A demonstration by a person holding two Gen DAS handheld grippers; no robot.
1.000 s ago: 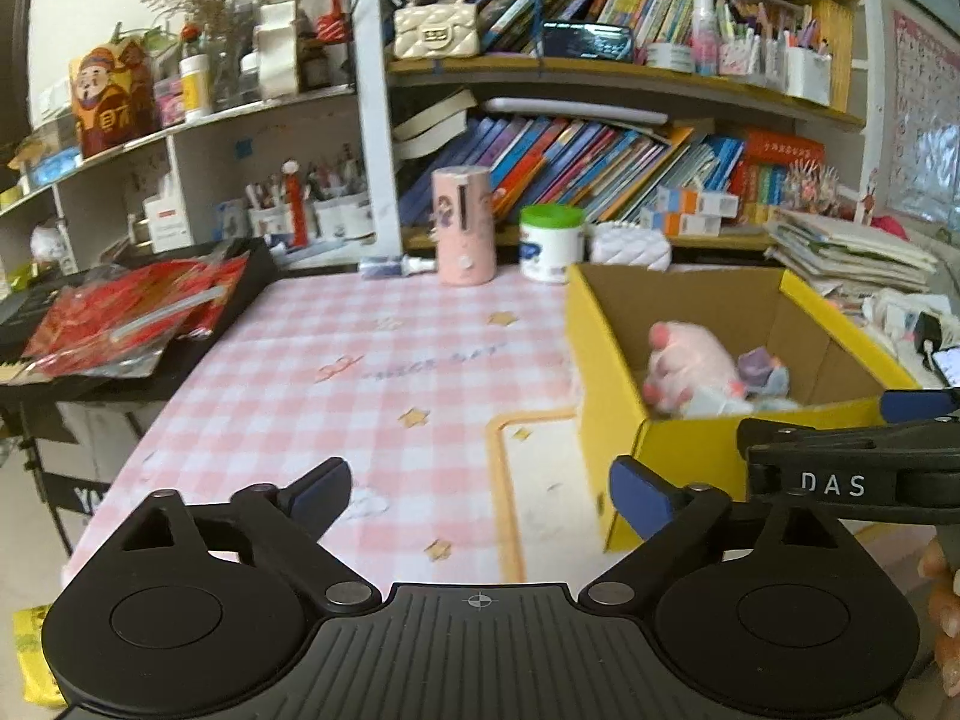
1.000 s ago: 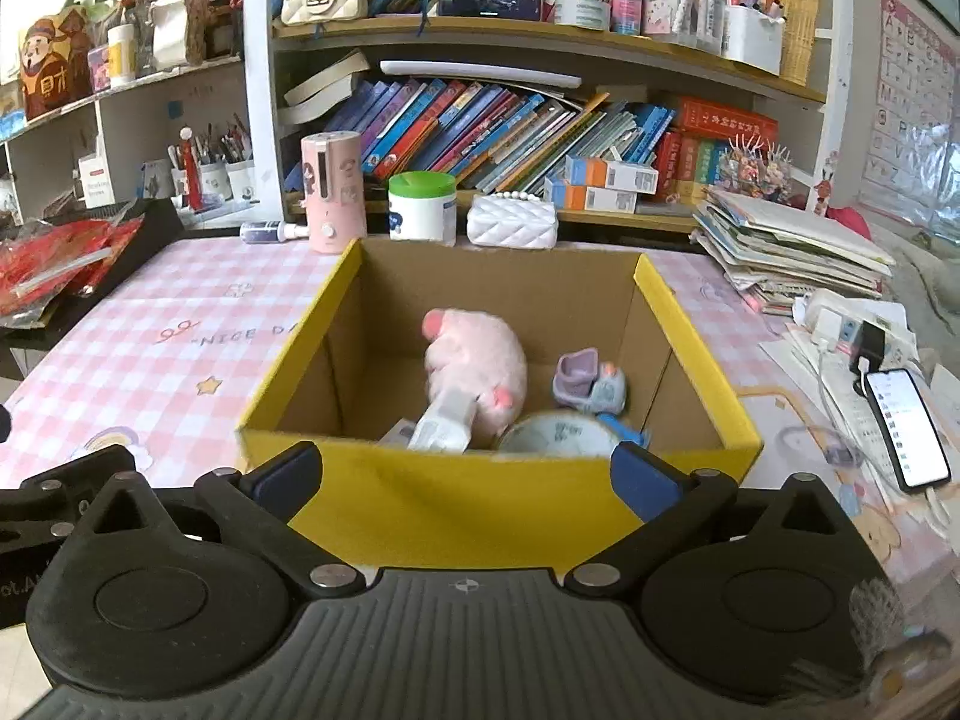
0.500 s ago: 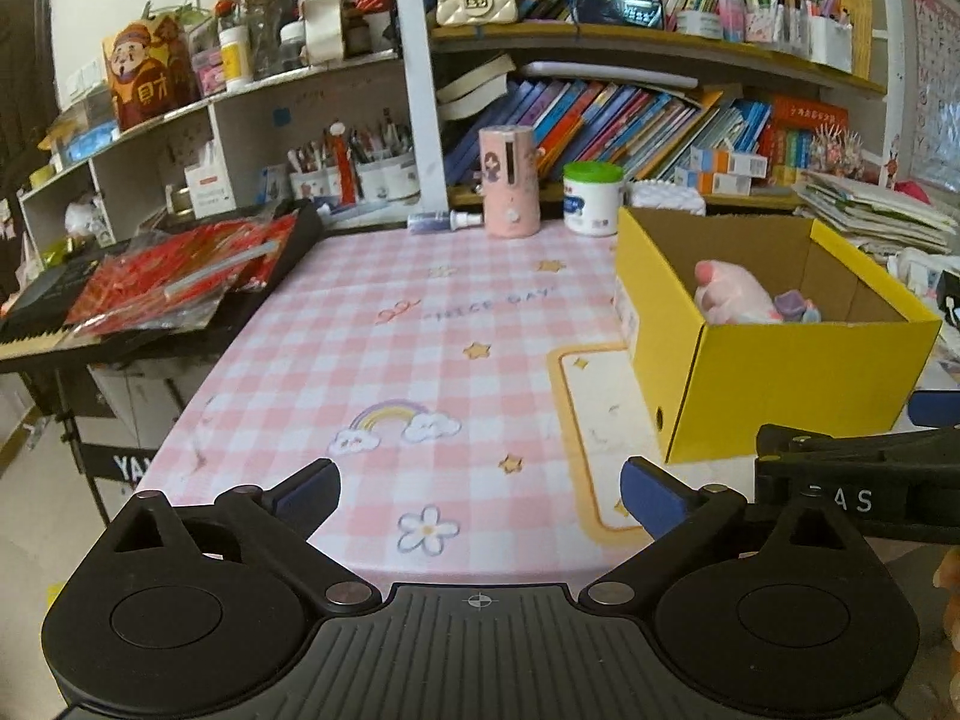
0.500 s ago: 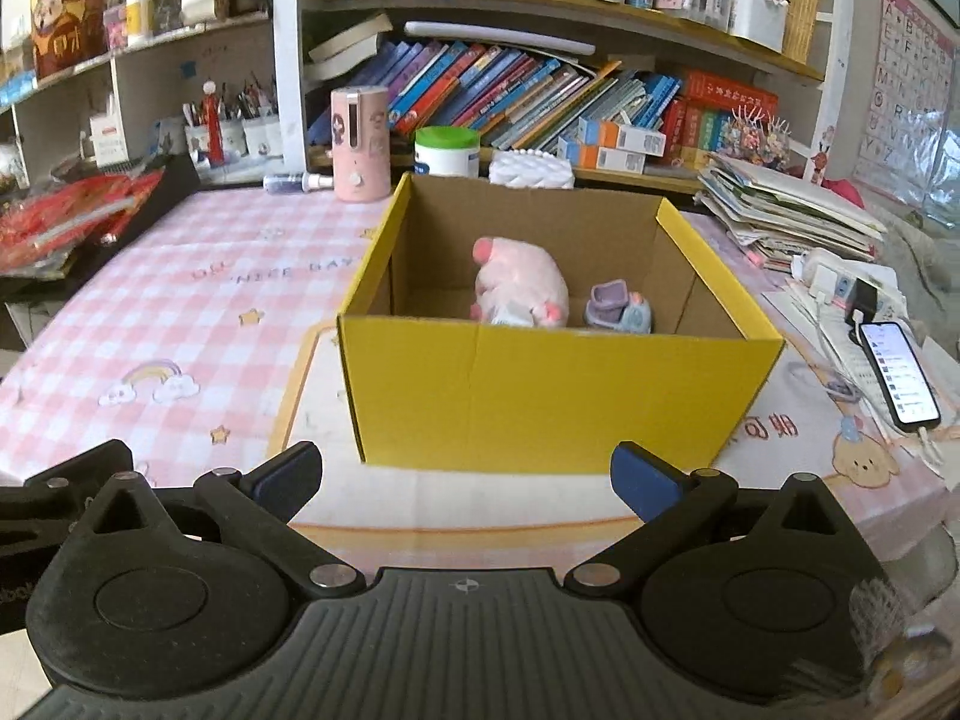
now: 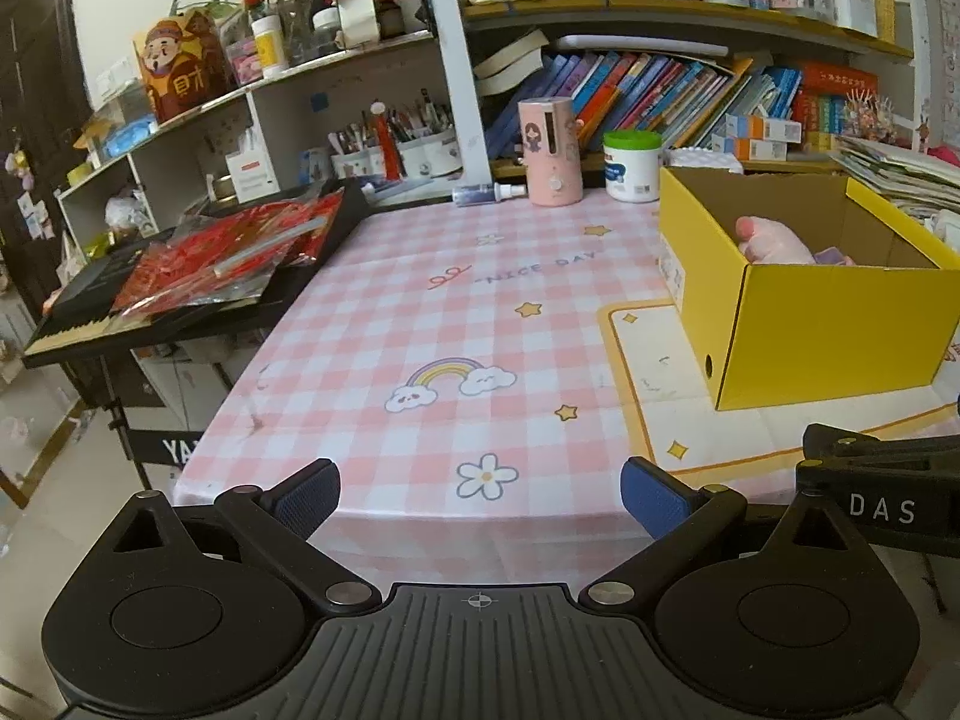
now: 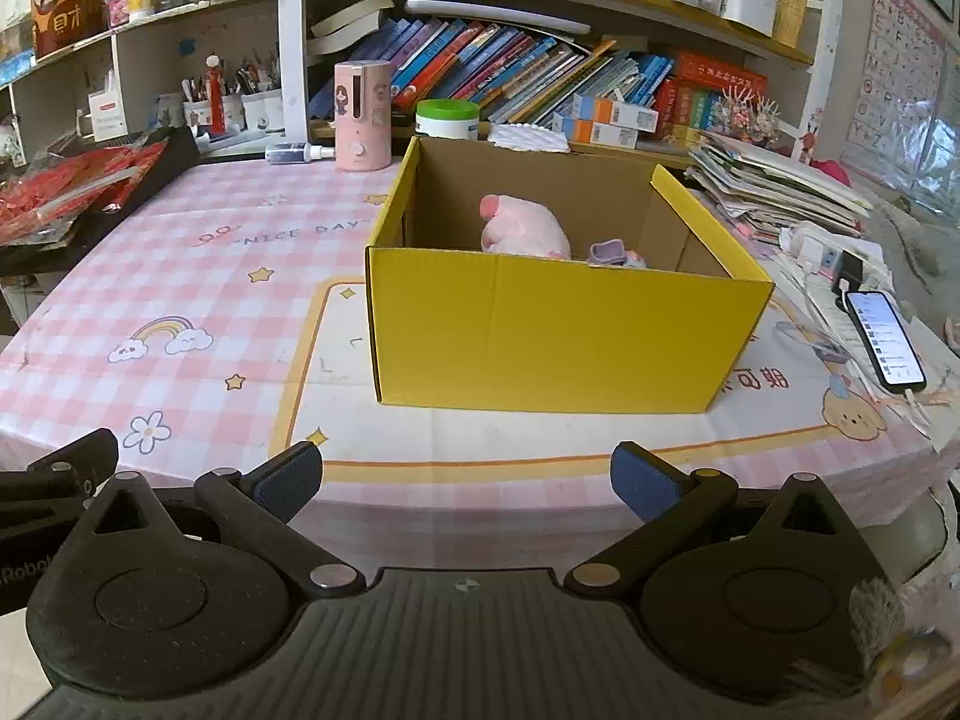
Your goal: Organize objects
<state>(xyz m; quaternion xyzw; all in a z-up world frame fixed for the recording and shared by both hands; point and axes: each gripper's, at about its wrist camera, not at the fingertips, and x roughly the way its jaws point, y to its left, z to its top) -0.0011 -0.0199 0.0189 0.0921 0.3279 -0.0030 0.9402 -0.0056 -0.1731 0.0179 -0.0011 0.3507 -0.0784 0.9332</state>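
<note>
Both my grippers have drawn back off the table edge, left gripper [image 5: 480, 489] and right gripper [image 6: 467, 480] spread wide and empty, yellow box [image 6: 552, 324] mid-frame holding the pink plush [image 6: 525, 231].

- Yellow outside, brown inside: cardboard box [image 6: 552, 324].
- Pale pink: plush toy [image 6: 525, 231] in the box.
- Pink-and-white checks with stars, rainbow and daisy prints: tablecloth [image 5: 420, 324].
- Pink, with a cartoon girl: cylinder [image 6: 362, 114].
- White with green lid: jar [image 5: 631, 165].
- Blue pads on black fingers: left gripper [image 5: 480, 489], right gripper [image 6: 467, 477].
</note>
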